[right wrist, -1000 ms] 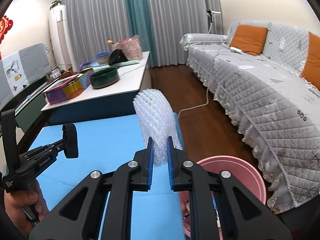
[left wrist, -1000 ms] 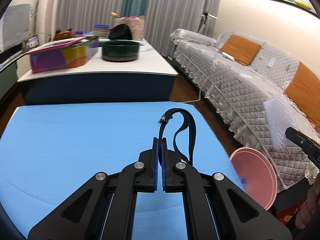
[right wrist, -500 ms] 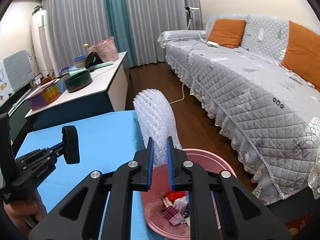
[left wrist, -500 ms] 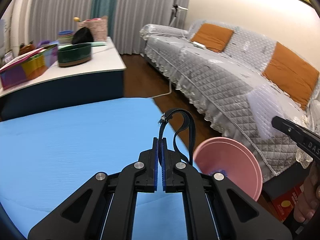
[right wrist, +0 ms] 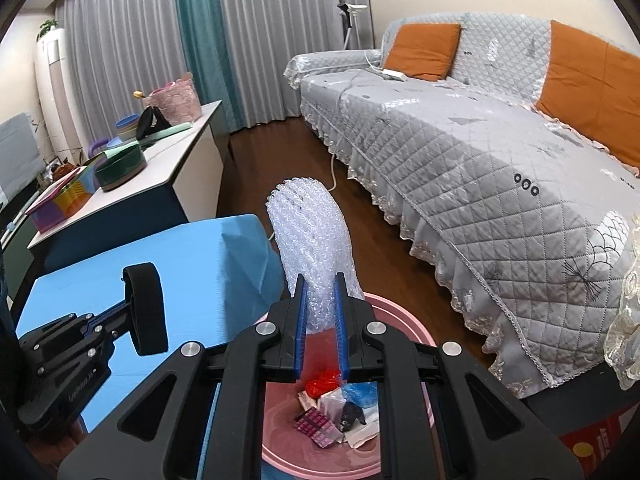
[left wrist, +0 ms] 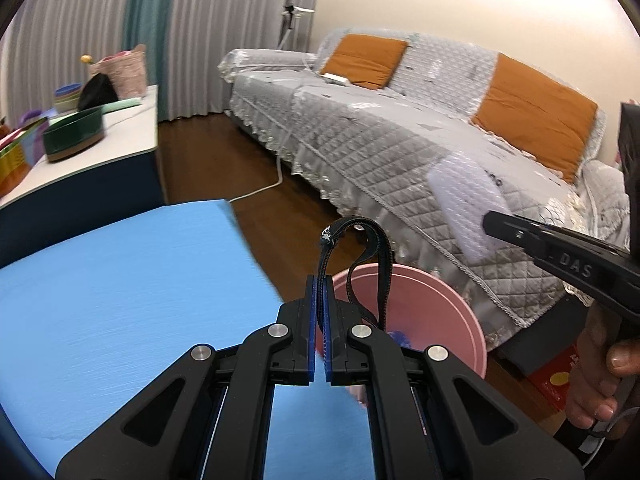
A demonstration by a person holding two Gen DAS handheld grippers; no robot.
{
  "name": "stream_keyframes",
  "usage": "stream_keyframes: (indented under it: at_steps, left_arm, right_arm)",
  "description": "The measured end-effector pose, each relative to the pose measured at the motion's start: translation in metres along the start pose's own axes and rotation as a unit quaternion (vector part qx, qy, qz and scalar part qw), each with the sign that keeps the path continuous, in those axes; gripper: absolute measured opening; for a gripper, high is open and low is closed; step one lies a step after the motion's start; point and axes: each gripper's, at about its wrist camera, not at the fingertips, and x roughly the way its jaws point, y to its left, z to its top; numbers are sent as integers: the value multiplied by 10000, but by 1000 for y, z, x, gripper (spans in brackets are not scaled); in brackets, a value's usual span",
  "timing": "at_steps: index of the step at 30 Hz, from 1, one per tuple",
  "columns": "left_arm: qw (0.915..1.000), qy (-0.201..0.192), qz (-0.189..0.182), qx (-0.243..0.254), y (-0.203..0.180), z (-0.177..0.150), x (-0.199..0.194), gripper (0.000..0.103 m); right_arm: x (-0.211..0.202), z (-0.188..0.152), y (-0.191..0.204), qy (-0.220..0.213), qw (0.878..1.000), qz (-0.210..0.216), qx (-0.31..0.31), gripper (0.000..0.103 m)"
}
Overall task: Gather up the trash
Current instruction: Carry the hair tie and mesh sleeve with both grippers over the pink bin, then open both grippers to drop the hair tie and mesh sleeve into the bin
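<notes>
Now two tools each grip one piece of trash above one pink bin (right wrist: 404, 320). Left tool (left wrist: 319, 280) is clenched on a looped black zipper strip (left wrist: 380, 256), standing upright; right tool (right wrist: 320, 280) pinches a bubble-wrap sheet (right wrist: 310, 232), long axis upright, beside the blue worktop (left wrist: 120, 280).

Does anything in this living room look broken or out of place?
One thing: the black zipper strip pinched in the left gripper looks damaged, with a frayed end curling over. A white cable trails from the sofa across the floor. The pink basin holds only scraps, nothing spilled.
</notes>
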Motion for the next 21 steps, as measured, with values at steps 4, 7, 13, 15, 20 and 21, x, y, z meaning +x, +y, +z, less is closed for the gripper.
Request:
stream_keyframes:
  at_steps: [4, 7, 13, 15, 20, 21]
  left_arm:
    - [9998, 85, -153, 58, -12, -2, 7, 3]
    - [9996, 113, -249, 99, -17, -4, 10, 3]
    - [9983, 285, -440, 242, -29, -4, 17, 6]
    - [9981, 356, -415, 301, -31, -5, 20, 15]
    - [9983, 390, -389, 204, -26, -6, 20, 24]
    - [9984, 376, -386, 186, -24, -5, 19, 24]
  right_arm:
    - [2, -1, -7, 40, 10000, -39, 38, 13]
    - [2, -2, -11, 34, 10000, -55, 37, 13]
    - [1, -3, -17, 68, 9999, -83, 62, 17]
    - [4, -4, -18, 165, 9998, -72, 81, 21]
    - [8, -7, -23, 323, 9993, -114, 149, 46]
    - [8, -7, -24, 324, 9993, -113, 152, 48]
